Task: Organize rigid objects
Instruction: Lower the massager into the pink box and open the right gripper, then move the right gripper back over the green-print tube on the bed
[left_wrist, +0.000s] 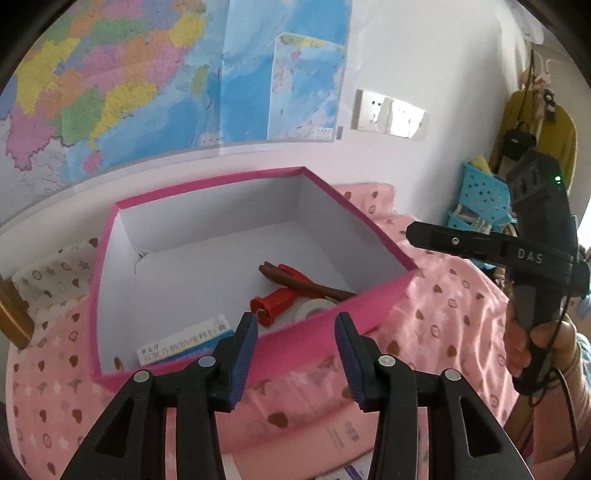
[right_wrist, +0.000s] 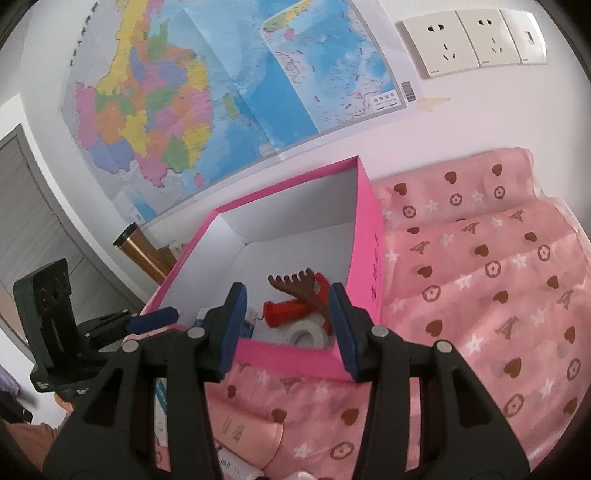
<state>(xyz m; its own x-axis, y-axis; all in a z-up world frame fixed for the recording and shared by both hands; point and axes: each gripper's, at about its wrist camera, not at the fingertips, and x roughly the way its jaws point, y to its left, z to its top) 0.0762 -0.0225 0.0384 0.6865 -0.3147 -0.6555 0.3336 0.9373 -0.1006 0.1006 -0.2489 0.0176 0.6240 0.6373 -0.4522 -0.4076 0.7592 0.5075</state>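
My left gripper (left_wrist: 295, 343) has its two blue pads a little way apart, and nothing is between them. Just past its tips I see the near wall of the pink box (left_wrist: 369, 306), so the box sits right in front of it and a bit below. Inside the box, just ahead of the left pad, lies a white and blue packet (left_wrist: 184, 343). A little further in and to the right lies a red handle thing (left_wrist: 273, 301), with a brown comb (left_wrist: 303, 284) across it and a white tape roll (left_wrist: 314, 308) tucked by the near wall. My right gripper (right_wrist: 286, 328) is also part way open and holds nothing. The near corner of the box pokes up between its pads, but I cannot tell if they touch it. The tape roll and red handle lie just past its tips, inside the box. The box rests on a pink cloth (right_wrist: 480, 295) with hearts and stars. A white card (right_wrist: 236, 428) lies on the cloth under my right gripper.
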